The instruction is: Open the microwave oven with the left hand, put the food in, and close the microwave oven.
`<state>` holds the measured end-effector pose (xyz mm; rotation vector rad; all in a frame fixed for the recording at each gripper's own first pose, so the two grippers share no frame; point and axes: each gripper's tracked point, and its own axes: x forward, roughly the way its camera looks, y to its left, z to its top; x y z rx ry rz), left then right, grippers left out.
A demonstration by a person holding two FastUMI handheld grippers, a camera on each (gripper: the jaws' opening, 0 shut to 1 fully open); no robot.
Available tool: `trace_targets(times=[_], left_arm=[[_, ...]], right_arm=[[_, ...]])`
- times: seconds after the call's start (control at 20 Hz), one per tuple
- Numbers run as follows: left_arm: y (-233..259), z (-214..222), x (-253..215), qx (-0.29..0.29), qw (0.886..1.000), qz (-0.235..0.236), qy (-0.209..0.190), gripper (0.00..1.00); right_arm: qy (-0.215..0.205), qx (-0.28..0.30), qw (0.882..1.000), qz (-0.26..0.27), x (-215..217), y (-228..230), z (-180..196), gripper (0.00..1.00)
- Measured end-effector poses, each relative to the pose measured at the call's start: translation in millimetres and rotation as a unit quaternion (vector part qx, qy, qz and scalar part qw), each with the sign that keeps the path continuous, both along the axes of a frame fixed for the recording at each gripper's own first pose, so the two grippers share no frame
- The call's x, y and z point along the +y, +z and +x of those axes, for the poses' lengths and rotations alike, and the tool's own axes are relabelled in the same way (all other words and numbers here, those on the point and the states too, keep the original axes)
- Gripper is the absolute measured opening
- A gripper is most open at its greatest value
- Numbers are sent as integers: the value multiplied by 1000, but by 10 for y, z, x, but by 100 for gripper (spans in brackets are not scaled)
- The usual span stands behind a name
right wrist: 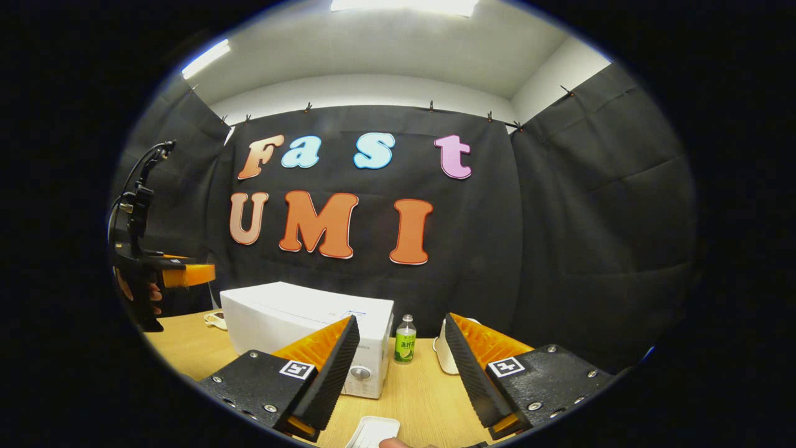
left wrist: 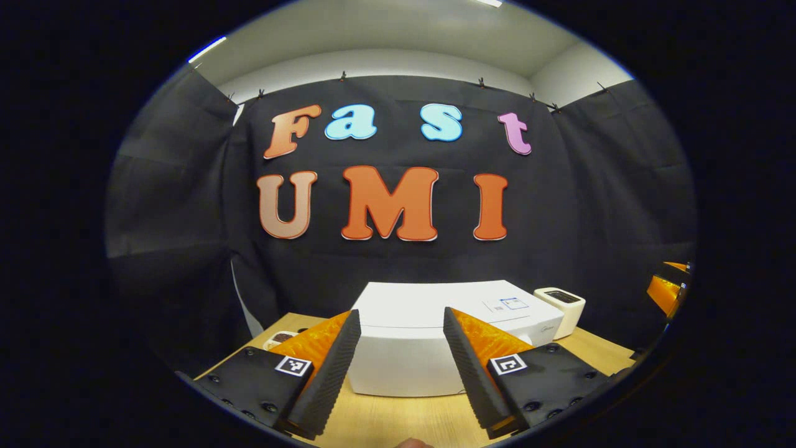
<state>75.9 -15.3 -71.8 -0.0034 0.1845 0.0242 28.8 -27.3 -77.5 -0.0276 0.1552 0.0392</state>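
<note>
1. The left gripper hangs released, fingers spread, facing the white microwave on the wooden table; its door looks closed.
2. The right gripper is likewise released and holds nothing.
3. A white dish, perhaps the food's, lies on the table below the right gripper.
4. A green bottle stands just beside the microwave.
</note>
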Motion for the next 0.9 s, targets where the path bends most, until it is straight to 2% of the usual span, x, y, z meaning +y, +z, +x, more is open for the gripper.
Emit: trace_targets(times=[0.1,0.15,0.25,0.35,0.4,0.85,0.9], left_arm=[[240,-145,317,-14,999,22,25,92],[342,-205,432,-19,999,26,35,89],[502,-327,648,-24,998,28,53,94],[677,-445,875,-33,996,42,74,94],[761,-500,968,-39,995,48,82,99],[1377,-789,1422,-92,986,76,116,94],[1430,-809,1417,-95,986,75,114,100]], right_arm=[[11,-6,1000,7,78,166,33,86],[16,-9,1000,5,112,250,51,86],[24,-19,1000,1,175,445,80,86],[33,-32,999,2,240,659,90,86],[37,-40,999,2,270,757,92,86],[45,-80,996,2,310,1295,104,87],[45,-79,996,-1,309,1304,109,87]])
